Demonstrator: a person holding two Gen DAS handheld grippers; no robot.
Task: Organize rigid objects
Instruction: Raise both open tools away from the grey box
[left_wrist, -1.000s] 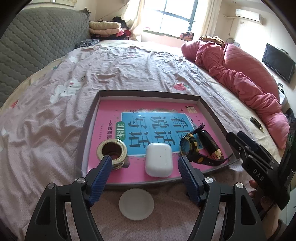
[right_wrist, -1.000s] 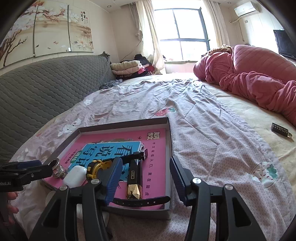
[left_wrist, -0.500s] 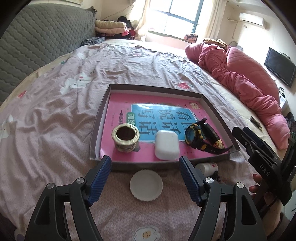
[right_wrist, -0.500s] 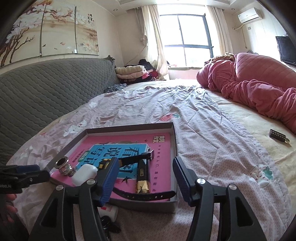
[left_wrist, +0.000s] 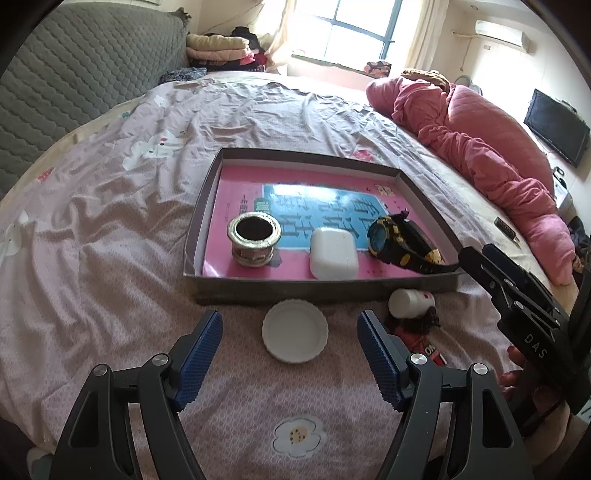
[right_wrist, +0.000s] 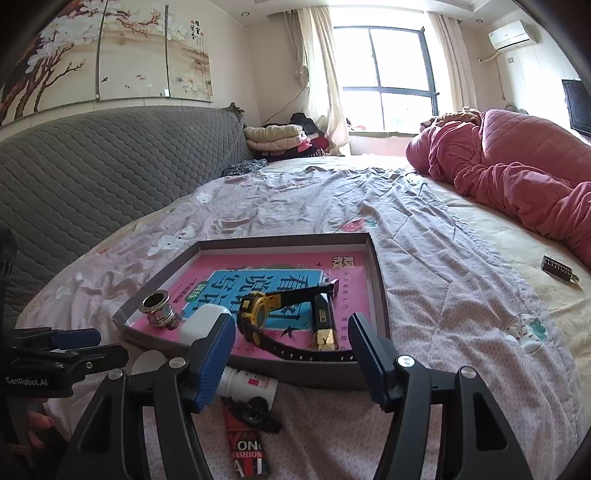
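Blue ribbed pads frame the nearest ground in both wrist views: the left gripper (left_wrist: 289, 354) stands spread wide with nothing between its fingers, and the right gripper (right_wrist: 291, 354) is likewise spread and empty, its jaws having just been opening. Just ahead of the left gripper, a white lid (left_wrist: 295, 335) lies flat on the patterned bedsheet (left_wrist: 110, 221), lined up between the open pads but apart from them. Beside it, to the right, a small white bottle (left_wrist: 410, 302) lies on its side against the near wall of the tray (left_wrist: 317, 291), with a dark tangled item and a red printed tag (right_wrist: 245, 448) close by on the sheet. Beyond that wall, inside the tray and on its pink book cover, sit a metal ring-shaped cup (left_wrist: 253, 240), a white earbud case (left_wrist: 333, 253) and a black-and-yellow watch (left_wrist: 397, 243), with a black and gold lighter (right_wrist: 324, 325) farther right. Judging by this, several pieces are already stowed and the step in hand is picking the next loose one. The lid looks like the likeliest target: the left gripper would need to lower, straddle its rim, close gently, then lift it over the wall.
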